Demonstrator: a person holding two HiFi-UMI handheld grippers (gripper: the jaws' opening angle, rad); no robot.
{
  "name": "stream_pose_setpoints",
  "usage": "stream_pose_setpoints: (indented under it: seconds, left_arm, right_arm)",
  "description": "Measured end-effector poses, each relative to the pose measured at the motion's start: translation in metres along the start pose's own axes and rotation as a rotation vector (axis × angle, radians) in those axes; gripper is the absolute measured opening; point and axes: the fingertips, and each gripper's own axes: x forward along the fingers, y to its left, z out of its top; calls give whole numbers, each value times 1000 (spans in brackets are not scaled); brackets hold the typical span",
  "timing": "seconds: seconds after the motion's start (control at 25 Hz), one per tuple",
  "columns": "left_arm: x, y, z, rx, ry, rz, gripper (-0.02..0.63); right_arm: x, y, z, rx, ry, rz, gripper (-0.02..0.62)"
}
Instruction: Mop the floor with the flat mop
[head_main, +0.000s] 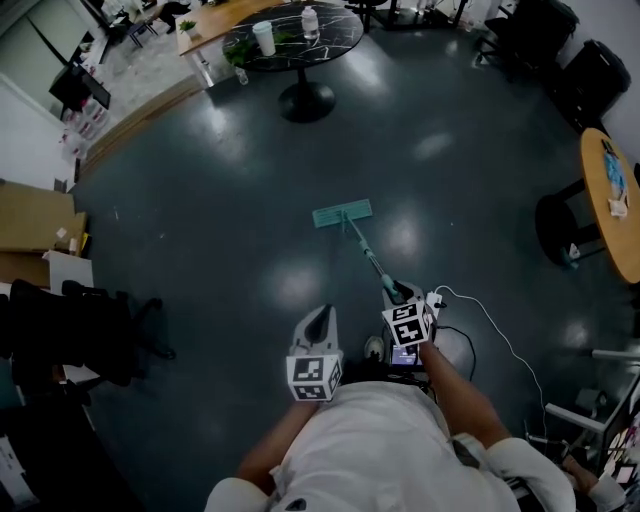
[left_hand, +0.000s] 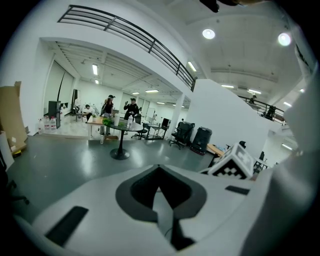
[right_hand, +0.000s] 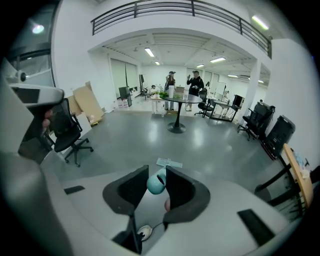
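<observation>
Overhead view of a person standing on a dark, glossy floor (head_main: 220, 200) in an open office, a two-jaw gripper in each hand. The flat mop (head_main: 342, 213) lies with its pale green head flat on the floor ahead of the person, and its handle slopes back toward them.

The right gripper (head_main: 397, 294) has its jaws clamped on the rounded teal top end of the handle, seen pinched between the dark pads in the right gripper view (right_hand: 156, 175). The mop head (right_hand: 169, 162) shows just beyond the jaws there.

The left gripper (head_main: 320, 318) hovers beside the right one, apart from the handle. Its jaws (left_hand: 159, 168) are pressed together at the tips with nothing between them.

To mop well from here, the head probably needs to stay flat while being pushed in straight, overlapping passes. A one-ended grip likely lets the handle twist, so a second grip lower down may steady it. A white cable (head_main: 490, 320) trails on the floor near the right side and could snag
</observation>
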Motion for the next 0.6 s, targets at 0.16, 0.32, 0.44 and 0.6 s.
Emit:
stream_pose_setpoints:
  seconds: [0.16, 0.32, 0.44, 0.6]
  left_arm:
    - [0, 9, 1, -9, 1, 10, 5]
    - [-5, 21, -3, -21, 13, 32, 5]
    - [-11, 32, -3, -28, 16, 53, 5]
    - [-14, 36, -2, -34, 6, 68, 5]
  right_arm:
    - [64, -13, 39, -22, -37, -5, 112]
    - [116, -23, 64, -37, -18, -32, 112]
    - [147, -19, 77, -60, 1, -40, 112]
    - [157, -16, 78, -72, 18, -47, 112]
